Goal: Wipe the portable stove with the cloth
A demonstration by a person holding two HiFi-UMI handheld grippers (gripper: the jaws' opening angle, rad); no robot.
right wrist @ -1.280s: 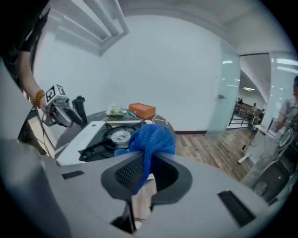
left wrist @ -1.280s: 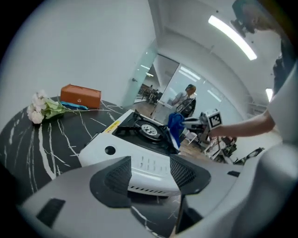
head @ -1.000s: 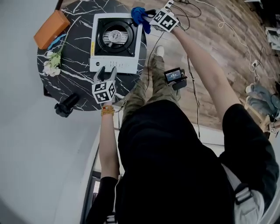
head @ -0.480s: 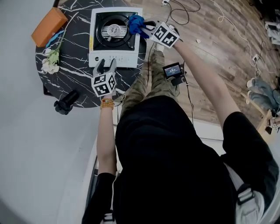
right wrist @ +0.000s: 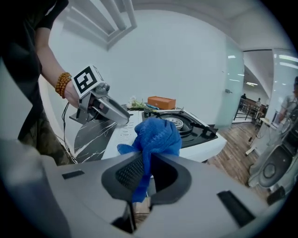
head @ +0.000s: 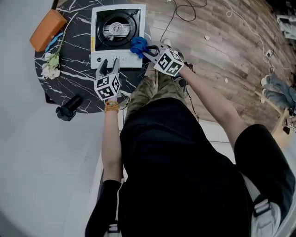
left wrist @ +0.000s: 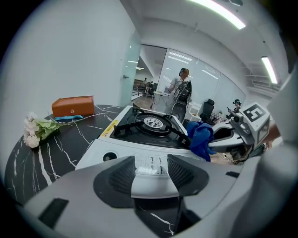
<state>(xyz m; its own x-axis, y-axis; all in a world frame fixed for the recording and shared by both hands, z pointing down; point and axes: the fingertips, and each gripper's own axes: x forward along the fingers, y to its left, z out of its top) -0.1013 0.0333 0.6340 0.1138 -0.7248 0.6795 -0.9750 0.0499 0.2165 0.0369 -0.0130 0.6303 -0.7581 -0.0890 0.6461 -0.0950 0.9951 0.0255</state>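
The white portable stove [head: 95, 46] stands on a round black marble table [head: 76, 83]. My left gripper [head: 108, 65] rests its tips on the stove's front panel [left wrist: 139, 142]. Its jaws have just been closing, and they stand open with the panel's edge showing in the gap. My right gripper [head: 147, 50] is shut on a bunched blue cloth [head: 138, 46], which it holds at the stove's front right corner. In the right gripper view the cloth [right wrist: 156, 132] bulges out above the jaws, with the stove [right wrist: 195, 128] just behind it.
An orange box [head: 46, 30] and white flowers [head: 50, 67] lie on the table's left side. A black device [head: 69, 109] sits at the table's near edge. Cables [head: 185, 11] trail over the wooden floor to the right. A person [left wrist: 180, 86] stands far off behind glass.
My right gripper carried the blue cloth from the stove's far right corner along its right side to the front right corner. The left gripper kept its place on the front panel.
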